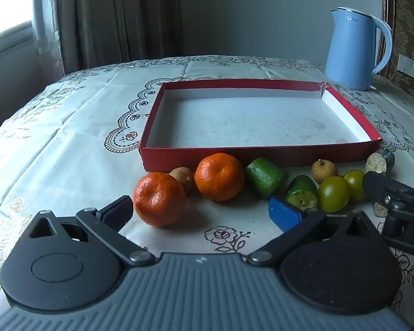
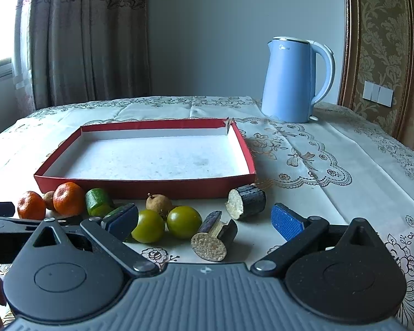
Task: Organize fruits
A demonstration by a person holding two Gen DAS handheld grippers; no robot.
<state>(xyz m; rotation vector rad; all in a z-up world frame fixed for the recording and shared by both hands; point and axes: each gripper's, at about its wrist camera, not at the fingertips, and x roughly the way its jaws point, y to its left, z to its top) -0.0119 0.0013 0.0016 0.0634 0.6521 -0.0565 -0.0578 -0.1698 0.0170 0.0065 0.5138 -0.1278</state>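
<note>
Hovering low over the surface [image 1: 69,143], left tongs [image 1: 204,209] spread wide behind oranges [image 1: 159,198], right tongs [image 2: 204,220] agape behind green tomatoes [image 2: 184,222], tray [image 2: 151,186] beyond fruit.

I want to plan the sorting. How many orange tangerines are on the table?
2. One tangerine lies nearest the left gripper; the other tangerine lies beyond it, just before the red tray. None seems hidden.
</note>
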